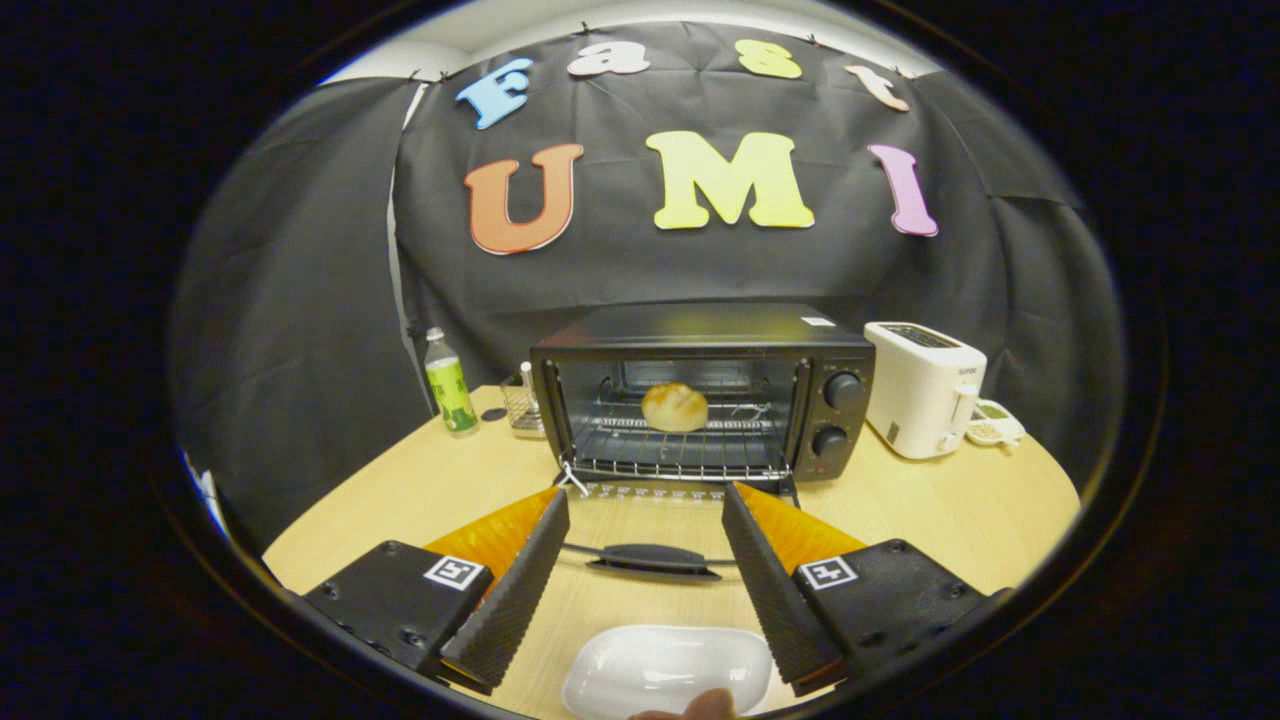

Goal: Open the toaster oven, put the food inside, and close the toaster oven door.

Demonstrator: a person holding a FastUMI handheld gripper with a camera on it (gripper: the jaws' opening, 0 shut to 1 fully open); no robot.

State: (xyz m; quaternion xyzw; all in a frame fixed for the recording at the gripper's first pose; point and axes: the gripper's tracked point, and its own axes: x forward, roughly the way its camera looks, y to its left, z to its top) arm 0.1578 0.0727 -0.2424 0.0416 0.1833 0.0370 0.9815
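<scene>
On the wire rack inside the open toaster oven [700,390], at twelve o'clock from the gripper [645,520], a bread roll [674,407] is sitting. The gripper's fingers are standing wide apart, gripping nothing, flanking the dropped door's handle [650,558]. A white dish [665,670] is lying at six o'clock between the fingers.

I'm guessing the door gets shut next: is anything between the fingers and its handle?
Nothing visible. The gripper is open, and the handle of the dropped door lies right between its fingers. The bun already sits on the rack inside the toaster oven.
</scene>
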